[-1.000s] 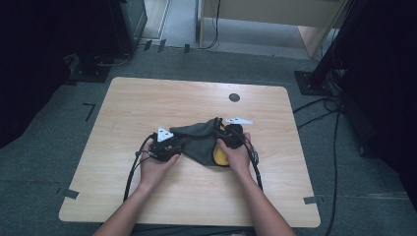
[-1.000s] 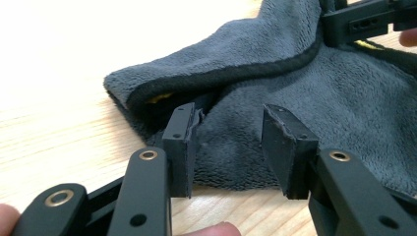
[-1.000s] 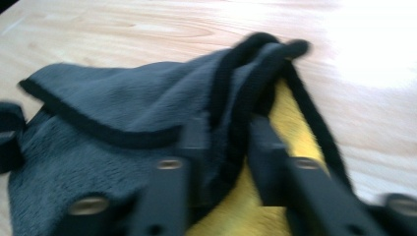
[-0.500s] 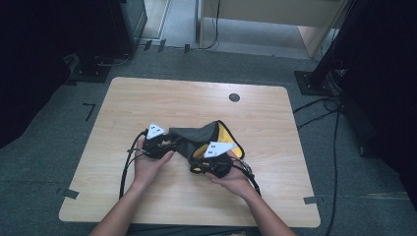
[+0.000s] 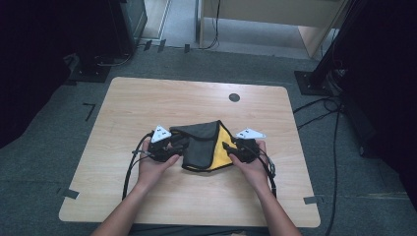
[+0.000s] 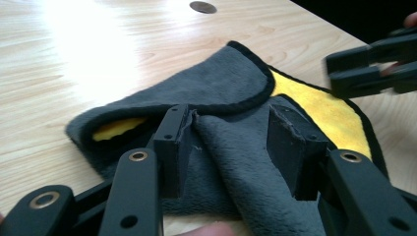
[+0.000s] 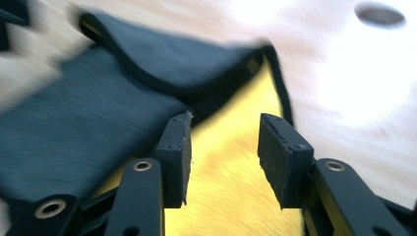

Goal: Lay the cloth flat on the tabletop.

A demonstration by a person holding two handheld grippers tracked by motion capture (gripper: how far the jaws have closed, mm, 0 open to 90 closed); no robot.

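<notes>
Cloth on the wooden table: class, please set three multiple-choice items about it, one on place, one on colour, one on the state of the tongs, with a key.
1. Where does the cloth lie on the table?
A. Between the left tongs and the right tongs
B. On top of the round dark hole
C. Hanging off the table's far edge

2. What colour is the cloth's exposed inner face?
A. Red
B. Yellow
C. White

3. How do the right tongs stand?
A. Clamped on a bottle
B. Shut tight with nothing between
C. Apart, over the yellow face, not pressing on it

Key: 1 A, the high view shows a pair of tongs at each end of the cloth. 2 B, yellow shows beside the grey folds. 3 C, the right gripper view shows a gap between the pads; the jaws have just been opening.
</notes>
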